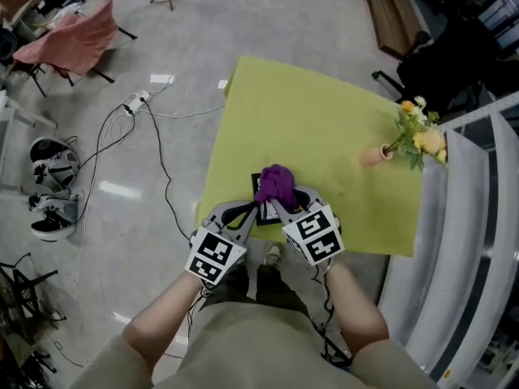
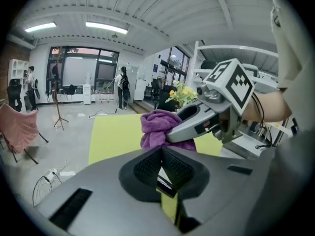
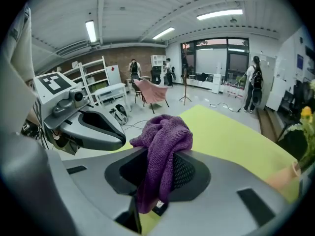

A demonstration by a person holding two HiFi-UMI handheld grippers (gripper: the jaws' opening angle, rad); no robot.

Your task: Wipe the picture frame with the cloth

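A small black picture frame (image 1: 257, 181) lies near the front edge of the yellow-green table (image 1: 324, 112), mostly hidden under a bunched purple cloth (image 1: 276, 185). My left gripper (image 1: 256, 211) comes in from the left, its jaws shut on the frame's edge (image 2: 165, 183). My right gripper (image 1: 280, 205) is shut on the cloth (image 3: 165, 134), which bulges over its jaws and hangs down between them. The cloth (image 2: 156, 127) rests on top of the frame. In the left gripper view the right gripper (image 2: 197, 117) is just beyond my left gripper (image 2: 161, 163).
A small vase (image 1: 375, 156) with yellow flowers (image 1: 422, 133) lies at the table's right side. White shelving (image 1: 478, 217) runs along the right. Cables (image 1: 154, 128) and a pink-draped chair (image 1: 73, 39) are on the floor to the left.
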